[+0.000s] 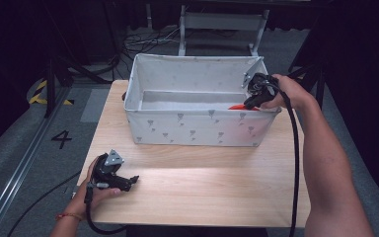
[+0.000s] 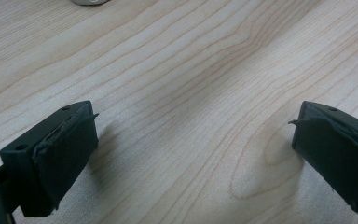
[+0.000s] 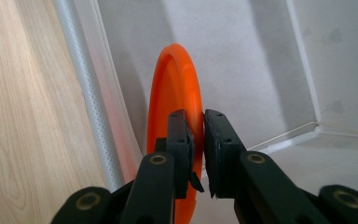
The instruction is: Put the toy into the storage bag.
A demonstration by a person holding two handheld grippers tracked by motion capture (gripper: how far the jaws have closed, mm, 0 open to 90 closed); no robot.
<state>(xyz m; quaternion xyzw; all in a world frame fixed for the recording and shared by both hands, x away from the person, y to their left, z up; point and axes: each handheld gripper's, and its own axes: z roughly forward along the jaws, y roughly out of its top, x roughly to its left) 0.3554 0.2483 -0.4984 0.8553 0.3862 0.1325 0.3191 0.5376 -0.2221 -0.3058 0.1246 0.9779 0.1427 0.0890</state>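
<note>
Your right gripper (image 1: 252,100) reaches over the right end of the white fabric box (image 1: 197,129), which sits on the wooden table (image 1: 202,187). Its jaws are pinched on the rim of an orange plate (image 3: 175,102); the plate is inside the box, close against its near wall at the right end. Your left gripper (image 1: 128,181) rests on the table in front of the box, toward its left end, jaws wide apart and holding nothing.
</note>
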